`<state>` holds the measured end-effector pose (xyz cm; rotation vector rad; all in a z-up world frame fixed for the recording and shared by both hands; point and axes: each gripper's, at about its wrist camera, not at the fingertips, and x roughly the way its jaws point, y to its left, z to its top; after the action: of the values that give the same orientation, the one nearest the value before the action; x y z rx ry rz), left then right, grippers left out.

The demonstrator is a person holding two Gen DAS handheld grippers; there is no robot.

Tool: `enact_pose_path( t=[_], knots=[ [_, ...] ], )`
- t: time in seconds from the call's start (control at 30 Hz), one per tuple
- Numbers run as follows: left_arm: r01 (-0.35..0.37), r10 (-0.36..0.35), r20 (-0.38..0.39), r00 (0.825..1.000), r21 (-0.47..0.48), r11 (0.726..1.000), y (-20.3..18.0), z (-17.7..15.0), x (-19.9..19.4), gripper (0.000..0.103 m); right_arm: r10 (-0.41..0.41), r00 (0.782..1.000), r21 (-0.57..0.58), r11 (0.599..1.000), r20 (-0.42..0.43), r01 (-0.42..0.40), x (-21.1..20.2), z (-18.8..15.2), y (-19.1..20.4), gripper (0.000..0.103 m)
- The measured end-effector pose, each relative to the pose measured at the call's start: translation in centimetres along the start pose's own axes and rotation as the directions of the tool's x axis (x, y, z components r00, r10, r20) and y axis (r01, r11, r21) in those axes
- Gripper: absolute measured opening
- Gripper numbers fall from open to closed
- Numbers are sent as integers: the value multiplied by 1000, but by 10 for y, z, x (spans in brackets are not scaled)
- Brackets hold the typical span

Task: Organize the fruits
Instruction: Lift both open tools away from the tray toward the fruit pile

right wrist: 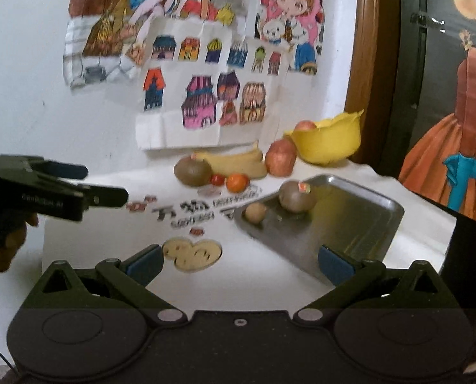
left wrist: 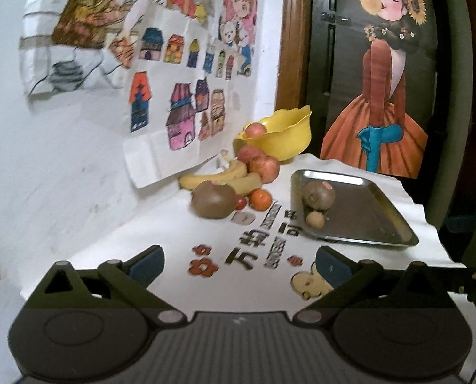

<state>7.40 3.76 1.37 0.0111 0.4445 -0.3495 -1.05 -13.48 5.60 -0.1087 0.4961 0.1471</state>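
Note:
A steel tray (left wrist: 372, 220) (right wrist: 359, 224) lies on the white cloth and holds a kiwi (left wrist: 318, 194) (right wrist: 297, 196) and a small tan fruit (left wrist: 315, 219) (right wrist: 255, 212). By the wall lie another kiwi (left wrist: 213, 203) (right wrist: 192, 170), bananas (left wrist: 218, 177) (right wrist: 234, 161), apples (left wrist: 263, 166) (right wrist: 280, 157), a small orange (left wrist: 260, 199) (right wrist: 237, 182) and a cherry tomato (left wrist: 240, 202) (right wrist: 218, 179). A yellow bowl (left wrist: 286, 134) (right wrist: 330, 144) holds one apple. My left gripper (left wrist: 239, 264) is open and empty, short of the fruit pile. My right gripper (right wrist: 241, 264) is open before the tray.
A wall with coloured drawings (left wrist: 174, 64) rises behind the fruit. A wooden frame (left wrist: 290, 38) and a dark panel with a painted figure (left wrist: 382, 96) stand at the right. The cloth's right edge (left wrist: 430, 224) drops off past the tray. A hand holds the left gripper (right wrist: 55, 195).

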Motion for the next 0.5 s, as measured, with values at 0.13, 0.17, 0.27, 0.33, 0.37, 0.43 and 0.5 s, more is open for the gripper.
enact_pose_path(
  t=[0.13, 0.17, 0.27, 0.33, 0.37, 0.43, 0.5],
  knots=[
    [-8, 8, -14, 1000, -4, 1000, 9, -6, -3, 103, 1, 999, 25, 1000, -54, 0, 6, -6, 10, 102],
    [-10, 10, -16, 1000, -5, 1000, 10, -7, -3, 103, 2, 998, 29, 1000, -66, 0, 8, -7, 12, 102],
    [-16, 16, -20, 1000, -7, 1000, 15, -8, -3, 103, 8, 996, 25, 1000, -93, -6, 14, -8, 17, 102],
    [-22, 22, -24, 999, -7, 1000, 18, -8, -2, 103, 13, 994, 16, 1000, -108, -12, 19, -7, 21, 102],
    [-25, 25, -27, 999, -6, 1000, 20, -8, -1, 103, 15, 993, 12, 1000, -114, -14, 21, -7, 22, 102],
    [-31, 31, -34, 999, -4, 1000, 23, -8, 2, 103, 20, 992, 3, 1000, -127, -20, 27, -5, 24, 102],
    [-39, 39, -38, 998, -1, 999, 26, -7, 4, 103, 26, 991, -8, 1000, -131, -27, 32, -3, 25, 102]
  ],
)
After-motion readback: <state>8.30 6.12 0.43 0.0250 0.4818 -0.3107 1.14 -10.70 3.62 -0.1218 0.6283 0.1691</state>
